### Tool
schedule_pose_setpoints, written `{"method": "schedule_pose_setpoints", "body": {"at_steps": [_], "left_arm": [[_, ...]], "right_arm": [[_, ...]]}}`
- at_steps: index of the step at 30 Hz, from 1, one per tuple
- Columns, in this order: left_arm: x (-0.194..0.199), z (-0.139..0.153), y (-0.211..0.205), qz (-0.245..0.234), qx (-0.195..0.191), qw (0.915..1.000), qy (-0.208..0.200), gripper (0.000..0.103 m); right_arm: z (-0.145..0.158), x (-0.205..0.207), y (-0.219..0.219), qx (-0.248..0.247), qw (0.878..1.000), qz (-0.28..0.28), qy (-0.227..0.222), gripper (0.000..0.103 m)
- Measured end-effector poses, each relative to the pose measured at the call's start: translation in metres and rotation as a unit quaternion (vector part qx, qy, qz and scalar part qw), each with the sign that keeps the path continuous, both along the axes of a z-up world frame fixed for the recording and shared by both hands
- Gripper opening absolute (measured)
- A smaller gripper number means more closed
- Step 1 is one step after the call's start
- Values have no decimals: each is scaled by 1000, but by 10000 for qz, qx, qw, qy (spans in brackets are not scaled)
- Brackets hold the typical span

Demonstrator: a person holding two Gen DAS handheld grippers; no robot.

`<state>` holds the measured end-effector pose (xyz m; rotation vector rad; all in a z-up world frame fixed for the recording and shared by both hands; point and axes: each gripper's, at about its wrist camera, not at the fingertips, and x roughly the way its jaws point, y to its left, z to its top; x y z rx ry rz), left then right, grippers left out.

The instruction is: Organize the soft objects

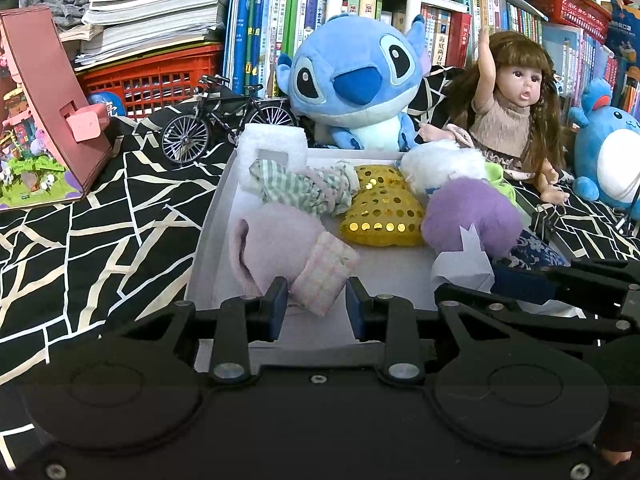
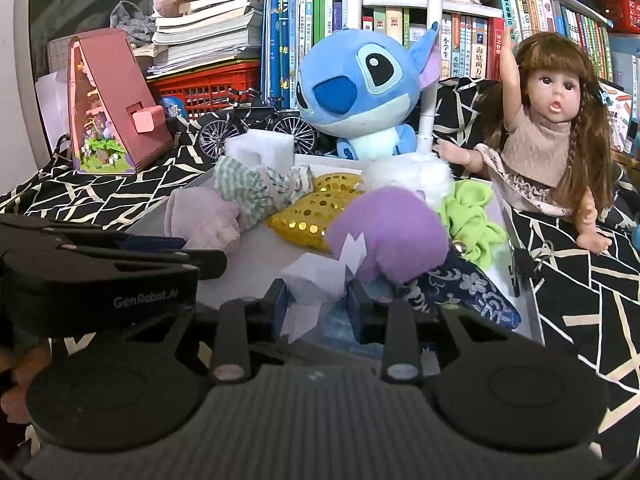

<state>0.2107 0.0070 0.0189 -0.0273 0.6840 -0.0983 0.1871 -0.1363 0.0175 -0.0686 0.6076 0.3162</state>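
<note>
A white tray [image 1: 208,240] on the black patterned cloth holds soft things: a pale pink sock [image 1: 272,240] with a checked cuff [image 1: 324,280], a green checked cloth [image 1: 296,188], a gold sequin cushion [image 1: 380,212], a purple plush [image 1: 472,220] and a white fluffy piece [image 1: 440,164]. My left gripper [image 1: 318,304] is shut on the checked cuff at the tray's near edge. Beside it on the right, my right gripper [image 2: 318,300] is shut on white tissue paper [image 2: 316,276], with a blue patterned pouch [image 2: 472,292] lying just right of it. Both grippers sit low over the tray's front.
Behind the tray sit a blue plush [image 1: 352,80], a doll [image 1: 516,108] and a toy bicycle [image 1: 224,120]. A pink model house [image 1: 52,112] stands at the left, and a red crate [image 1: 160,76] and bookshelves fill the back. A white foam block [image 1: 272,144] rests in the tray's far corner.
</note>
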Motion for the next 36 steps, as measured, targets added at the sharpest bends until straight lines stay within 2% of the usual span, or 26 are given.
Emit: {"method": "schedule_pose_setpoints", "body": {"at_steps": [1, 2, 3, 5, 7, 11, 14, 16, 19, 26, 32, 36], "left_arm": [[0, 0, 0, 1, -2, 10000, 15, 31], [0, 1, 0, 0, -6, 10000, 20, 29], [-1, 1, 0, 14, -5, 10000, 17, 30], [-5, 4, 0, 29, 32, 10000, -63, 32], [-9, 8, 0, 48, 89, 9998, -150, 42], [-20, 19, 4, 24, 11, 9997, -241, 51], [-31, 27, 6, 36, -19, 9995, -320, 64], [-40, 33, 7, 54, 4, 9991, -421, 77], [-53, 38, 10, 1, -62, 9987, -512, 84], [-76, 31, 10, -90, -130, 9993, -340, 87], [-82, 7, 10, -18, 8, 10000, 5, 88], [-85, -7, 10, 50, 95, 9998, 178, 88]], "right_arm": [[0, 0, 0, 1, 10000, -2, -2, 41], [1, -1, 0, 14, 10000, 2, -2, 45], [1, -2, -1, 29, 10000, -9, -16, 53], [3, -5, -3, 68, 10000, -48, -39, 60], [5, -8, -6, 121, 9999, -76, -59, 64], [12, -16, -13, 225, 9995, -135, -155, 72], [19, -25, -19, 270, 9991, -185, -262, 79], [24, -32, -22, 292, 9988, -221, -330, 82], [29, -43, -28, 365, 9982, -296, -372, 88], [25, -65, -40, 328, 9969, -655, -273, 96], [7, -78, -41, 30, 9968, -775, -184, 101], [-6, -80, -45, 2, 9957, -923, 52, 102]]}}
